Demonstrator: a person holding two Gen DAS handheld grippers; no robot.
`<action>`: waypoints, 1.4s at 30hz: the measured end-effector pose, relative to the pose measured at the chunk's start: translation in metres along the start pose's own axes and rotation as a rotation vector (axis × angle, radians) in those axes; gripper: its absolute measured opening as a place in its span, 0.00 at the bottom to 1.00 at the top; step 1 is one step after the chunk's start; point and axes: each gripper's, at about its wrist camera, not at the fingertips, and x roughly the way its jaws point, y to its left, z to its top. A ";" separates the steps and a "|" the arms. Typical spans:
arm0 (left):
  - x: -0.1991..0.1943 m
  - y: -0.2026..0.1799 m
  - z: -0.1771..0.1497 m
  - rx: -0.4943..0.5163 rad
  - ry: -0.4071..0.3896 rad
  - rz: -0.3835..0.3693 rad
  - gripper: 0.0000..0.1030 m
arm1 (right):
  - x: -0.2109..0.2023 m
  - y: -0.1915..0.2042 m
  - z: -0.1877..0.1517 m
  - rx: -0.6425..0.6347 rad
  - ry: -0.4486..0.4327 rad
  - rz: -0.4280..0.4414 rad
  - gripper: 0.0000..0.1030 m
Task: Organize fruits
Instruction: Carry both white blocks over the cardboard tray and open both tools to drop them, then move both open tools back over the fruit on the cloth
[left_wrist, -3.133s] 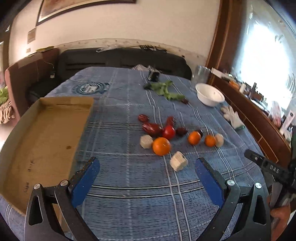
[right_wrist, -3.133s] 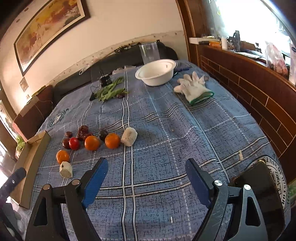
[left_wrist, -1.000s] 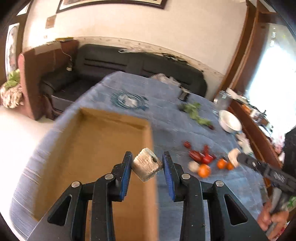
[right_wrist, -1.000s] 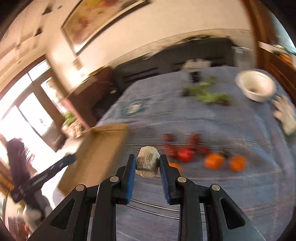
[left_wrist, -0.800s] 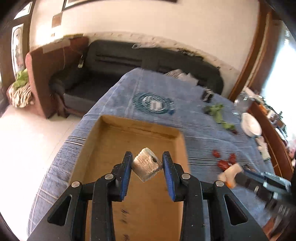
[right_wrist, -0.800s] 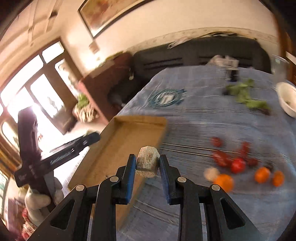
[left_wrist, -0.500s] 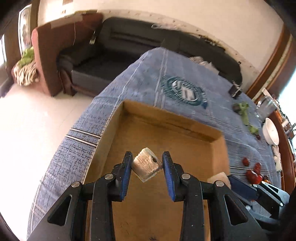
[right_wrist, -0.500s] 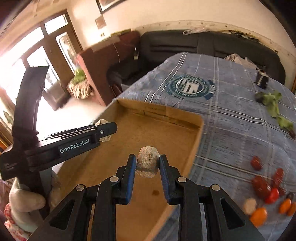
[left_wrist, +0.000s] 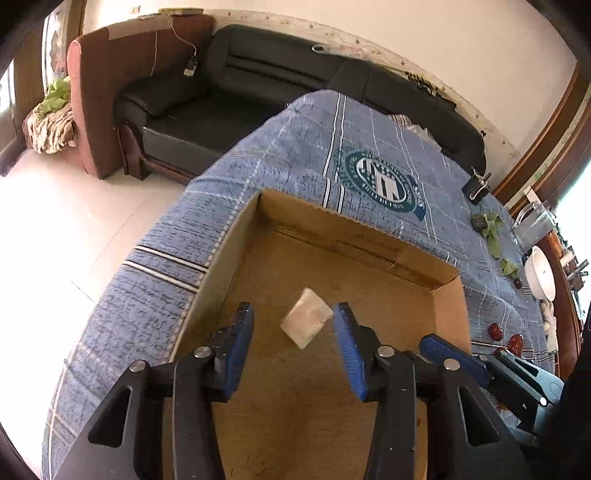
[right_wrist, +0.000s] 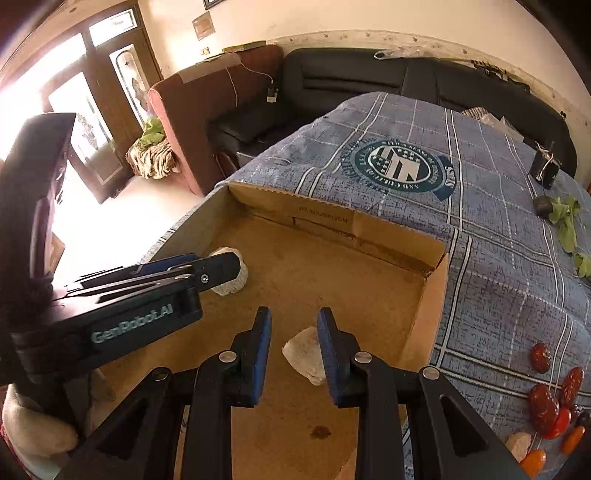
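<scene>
A shallow cardboard box (left_wrist: 354, 225) (right_wrist: 332, 218) lies on the blue checked tablecloth. My left gripper (left_wrist: 293, 310) hangs over its floor with jaws opening. A pale chunk (left_wrist: 306, 325) shows between the fingers, touching neither pad. In the right wrist view, that left gripper (right_wrist: 221, 267) comes in from the left, its chunk (right_wrist: 232, 280) at the fingertips. My right gripper (right_wrist: 293, 314) (left_wrist: 428, 341) is over the box too. Its pale chunk (right_wrist: 306, 354) sits low against the right finger, with a gap to the left pad. Red fruits (right_wrist: 543, 402) and small oranges (right_wrist: 532, 461) lie on the cloth.
The table edge drops to a pale floor left of the box. A black sofa (left_wrist: 258, 85) and a brown armchair (right_wrist: 207, 110) stand beyond. Greens (right_wrist: 565, 218), a black clip (right_wrist: 545, 166) and a white bowl (left_wrist: 543, 273) lie farther along the table.
Both grippers swung from the fruit pile to over the box and sank. The left jaws parted and its chunk dropped free. The right chunk slid lower between its fingers.
</scene>
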 end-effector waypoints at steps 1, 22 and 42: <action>-0.006 0.000 -0.001 0.004 -0.014 0.008 0.43 | -0.004 0.000 0.000 -0.004 -0.009 -0.004 0.28; -0.162 -0.119 -0.120 0.179 -0.366 0.048 0.83 | -0.177 -0.129 -0.124 0.370 -0.202 -0.052 0.62; -0.126 -0.199 -0.152 0.326 -0.270 0.041 0.83 | -0.229 -0.256 -0.195 0.574 -0.261 -0.163 0.70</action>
